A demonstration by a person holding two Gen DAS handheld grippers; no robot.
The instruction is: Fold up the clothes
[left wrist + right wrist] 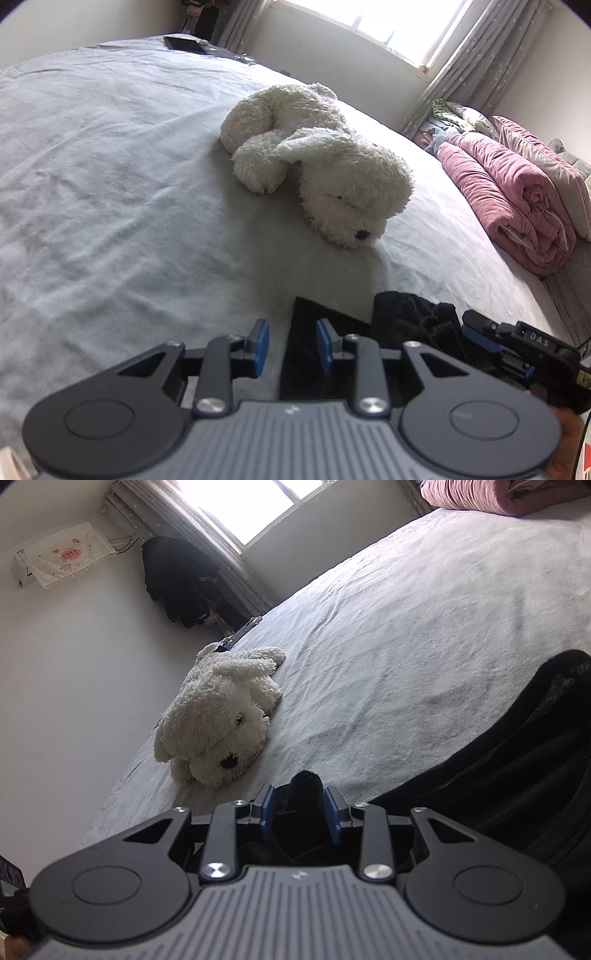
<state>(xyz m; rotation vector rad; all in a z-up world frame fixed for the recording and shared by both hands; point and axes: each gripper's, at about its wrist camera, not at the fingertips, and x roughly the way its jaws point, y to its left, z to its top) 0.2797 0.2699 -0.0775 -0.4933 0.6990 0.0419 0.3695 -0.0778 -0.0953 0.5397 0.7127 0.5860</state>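
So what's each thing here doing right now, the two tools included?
left tool: open, holding nothing, over the garment's edge
right tool: shut on black garment
black garment: bunched, unfolded, on the bed
plush dog: lying on its side
pink quilt: rolled up
bed sheet: spread, wrinkled

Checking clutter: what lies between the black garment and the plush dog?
Only bare grey bedsheet separates the black garment from the plush dog, clearest in the left wrist view.

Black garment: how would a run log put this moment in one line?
right gripper: shut on black garment | left gripper: open above it | bed
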